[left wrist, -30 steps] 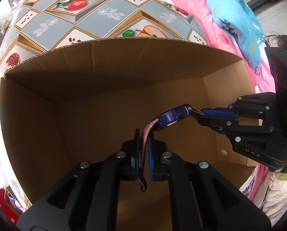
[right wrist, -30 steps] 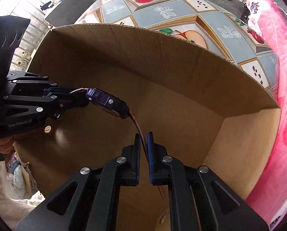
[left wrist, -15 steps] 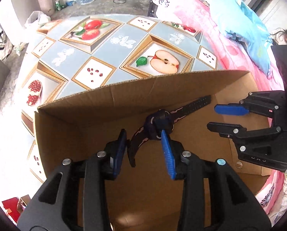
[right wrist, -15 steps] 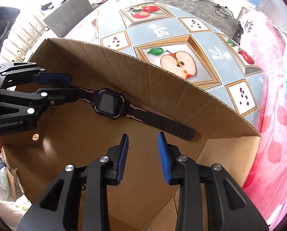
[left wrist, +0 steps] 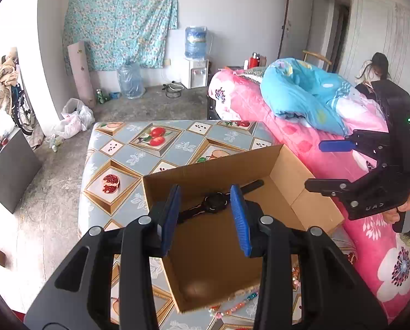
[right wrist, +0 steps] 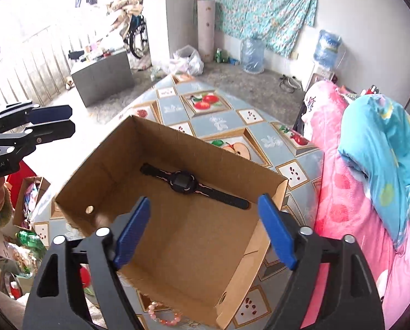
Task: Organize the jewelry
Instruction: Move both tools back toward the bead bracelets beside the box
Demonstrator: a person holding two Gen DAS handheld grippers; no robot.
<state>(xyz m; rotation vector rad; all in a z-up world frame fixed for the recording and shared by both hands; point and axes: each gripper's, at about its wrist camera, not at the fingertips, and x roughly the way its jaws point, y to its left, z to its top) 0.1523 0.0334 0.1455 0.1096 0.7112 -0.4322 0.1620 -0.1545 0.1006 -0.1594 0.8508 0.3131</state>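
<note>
left wrist view: my left gripper (left wrist: 206, 217) is up above the cardboard box (left wrist: 309, 192), jaws part open with nothing between them. The watch (left wrist: 214, 202) lies flat on the box floor by the far wall, well clear of the pads.
left wrist, off to the side: right gripper (left wrist: 324, 165) hangs over the box's right edge, jaws spread and empty. It has just been opening.
left wrist, near edge: a bead bracelet (left wrist: 232, 306) is on the tablecloth (left wrist: 122, 165) just outside the box's near wall.
right wrist view: same story. Watch (right wrist: 190, 184) stretched out straight in the box (right wrist: 150, 137), right gripper (right wrist: 205, 231) wide open above it.
right wrist, bottom: pink bead bracelet (right wrist: 163, 316) beside the box's near corner, not in yet.
next step, my guess: beads go in next. I'd come down low, pinch across the strand rather than a single bead, and lift clear of the wall so it doesn't snag.
</note>
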